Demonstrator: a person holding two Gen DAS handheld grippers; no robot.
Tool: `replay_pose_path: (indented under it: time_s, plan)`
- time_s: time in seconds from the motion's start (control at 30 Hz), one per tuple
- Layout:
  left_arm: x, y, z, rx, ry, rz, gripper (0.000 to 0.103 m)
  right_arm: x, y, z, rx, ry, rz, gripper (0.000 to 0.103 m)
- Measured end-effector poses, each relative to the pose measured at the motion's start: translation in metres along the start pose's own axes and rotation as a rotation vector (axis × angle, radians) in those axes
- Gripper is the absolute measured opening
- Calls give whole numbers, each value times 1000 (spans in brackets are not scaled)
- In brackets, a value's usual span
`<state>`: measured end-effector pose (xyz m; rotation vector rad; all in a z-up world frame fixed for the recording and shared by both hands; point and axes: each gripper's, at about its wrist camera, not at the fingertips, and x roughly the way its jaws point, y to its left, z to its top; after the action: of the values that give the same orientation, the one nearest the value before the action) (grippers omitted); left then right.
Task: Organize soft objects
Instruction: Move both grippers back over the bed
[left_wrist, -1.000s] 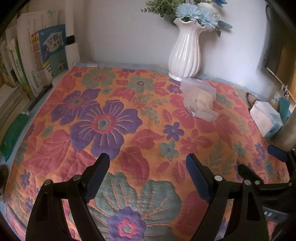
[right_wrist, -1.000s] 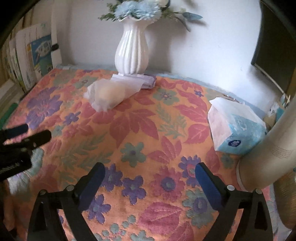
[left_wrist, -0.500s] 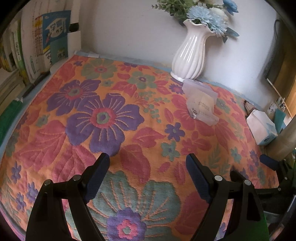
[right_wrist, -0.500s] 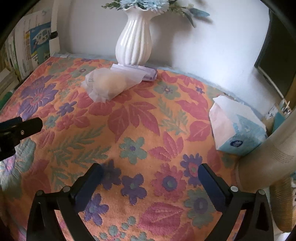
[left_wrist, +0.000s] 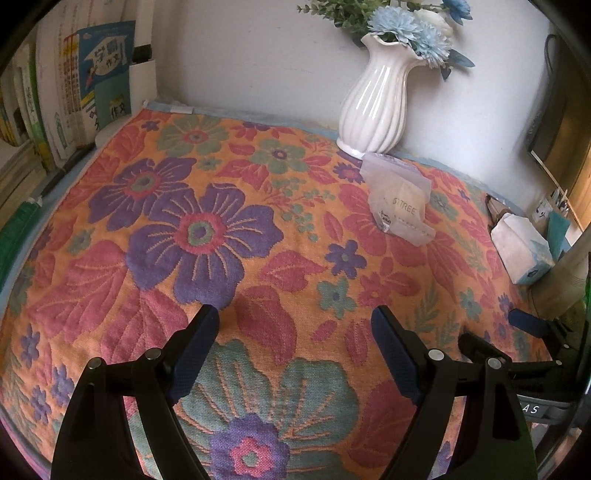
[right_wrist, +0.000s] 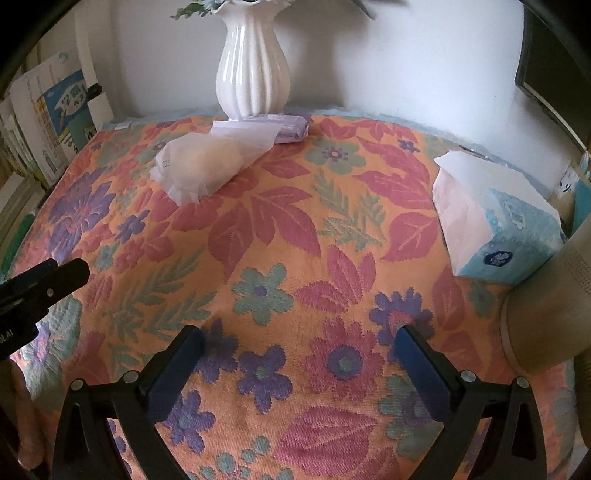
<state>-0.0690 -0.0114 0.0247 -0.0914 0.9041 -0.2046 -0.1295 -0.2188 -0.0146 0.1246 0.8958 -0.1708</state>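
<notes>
Purple packet (right_wrist: 291, 127) behind the white pouch (right_wrist: 207, 166) shows, seemingly, rightward only.

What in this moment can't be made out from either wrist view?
- Contents of the translucent pouch: blurred by the wrapper, both views.
- Purple packet: partly behind the white vase, right view.
- Flowers: cut off by the top edge, right view.
- Tissue pack: small, left view.

Home: books (left_wrist: 74, 92), flower vase (left_wrist: 376, 99), tablecloth (left_wrist: 258, 258)
</notes>
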Motion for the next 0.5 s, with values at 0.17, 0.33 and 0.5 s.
replay_pose_path:
  time_s: [0.17,0.33,0.5]
  plan:
    - [1,1,0,2,4,2,83,0,1,0,1,-1,-1,103]
    - [1,0,-1,14,27,17,83,0,1,0,3,0,0,103]
    - [-8,-3,-2,38,102,-48,83,0,1,-1,7,2,1,103]
